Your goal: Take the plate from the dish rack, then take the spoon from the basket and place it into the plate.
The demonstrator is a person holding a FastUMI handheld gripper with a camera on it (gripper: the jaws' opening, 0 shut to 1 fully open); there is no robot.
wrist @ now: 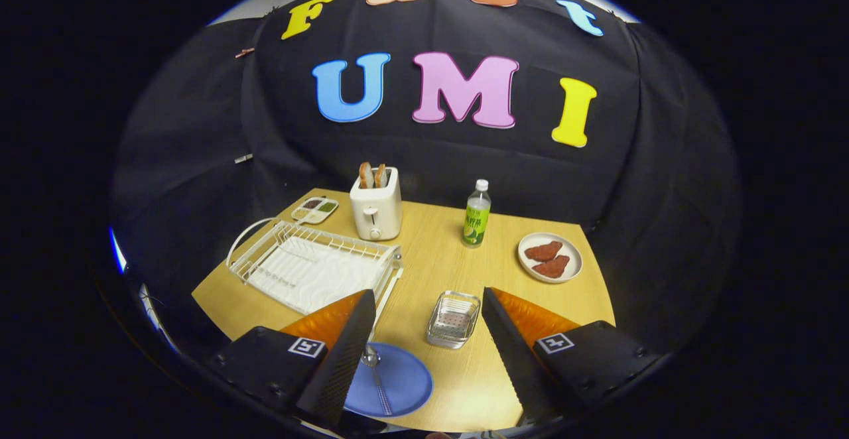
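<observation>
Pale wood makes up the table, which carries everything in the booth. On its left side sits the white wire dish rack, its slots bare, with a curved handle rising at its far end. Beyond the rack's far corner stands a white toaster with two slices of bread poking upright from its slots, and just left of the toaster lies a small divided tray holding dark and green fillings. Near the table's front edge, partly hidden behind the left finger, the blue plate lies flat, just beside the rack's near corner. On the right side of the table rests a small white dish with two reddish-brown pieces of food on it. Between the two fingers and a little ahead of them sits the clear basket, a small rectangular container. A green-labelled bottle with a white cap stands upright between the toaster and the white dish. The spoon lies in the plate, bowl toward the rack, handle pointing to the table's front edge. The gripper has its jaws spread wide, holding nothing.
</observation>
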